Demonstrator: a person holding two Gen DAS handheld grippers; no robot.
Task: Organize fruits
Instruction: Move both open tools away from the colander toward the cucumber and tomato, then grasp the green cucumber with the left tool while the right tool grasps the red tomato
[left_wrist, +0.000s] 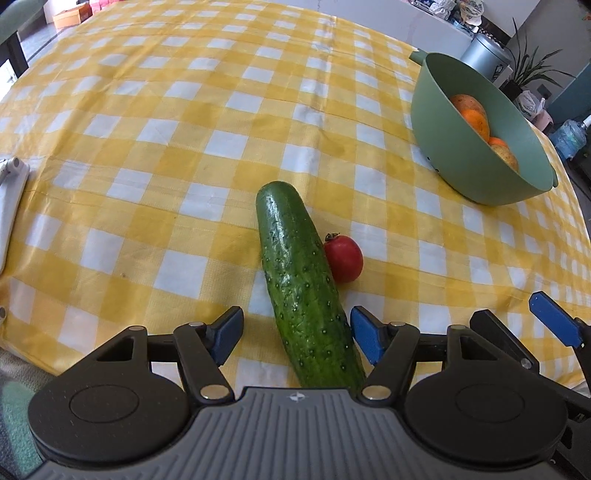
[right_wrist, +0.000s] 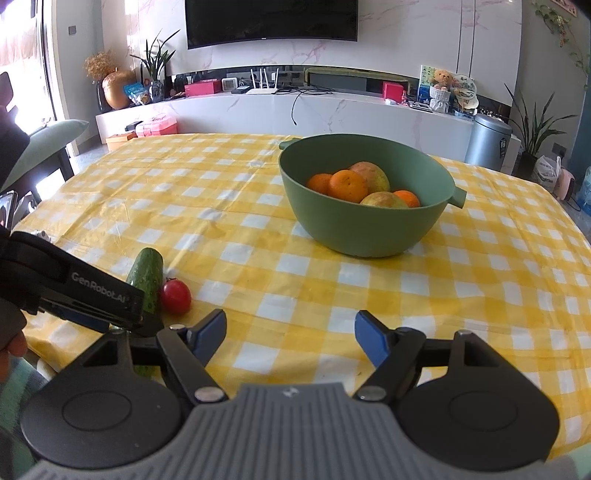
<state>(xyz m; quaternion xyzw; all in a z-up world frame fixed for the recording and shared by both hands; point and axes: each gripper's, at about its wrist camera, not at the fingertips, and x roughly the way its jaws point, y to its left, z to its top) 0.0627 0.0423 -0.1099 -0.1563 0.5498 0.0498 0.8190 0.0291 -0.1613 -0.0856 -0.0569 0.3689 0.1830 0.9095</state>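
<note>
Cucumber (left_wrist: 303, 288) lies nearest us between our left gripper's (left_wrist: 295, 334) spread, not yet gripping fingers, cherry tomato (left_wrist: 344, 258) touching its right side; our right gripper (right_wrist: 290, 338) hangs open, empty. Farther right, the green bowl (right_wrist: 354, 229) already holds oranges (right_wrist: 347, 184) and mangoes.

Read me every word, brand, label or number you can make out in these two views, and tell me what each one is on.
"GenRobot.AI": white lettering on the side of the black left gripper, seen in the right wrist view.
Small white emblem on the grey gripper housing: a symbol, no letters.
Label on the grey bin: too small to read.
Red boxes and the picture card on the shelf: too blurred to read.
</note>
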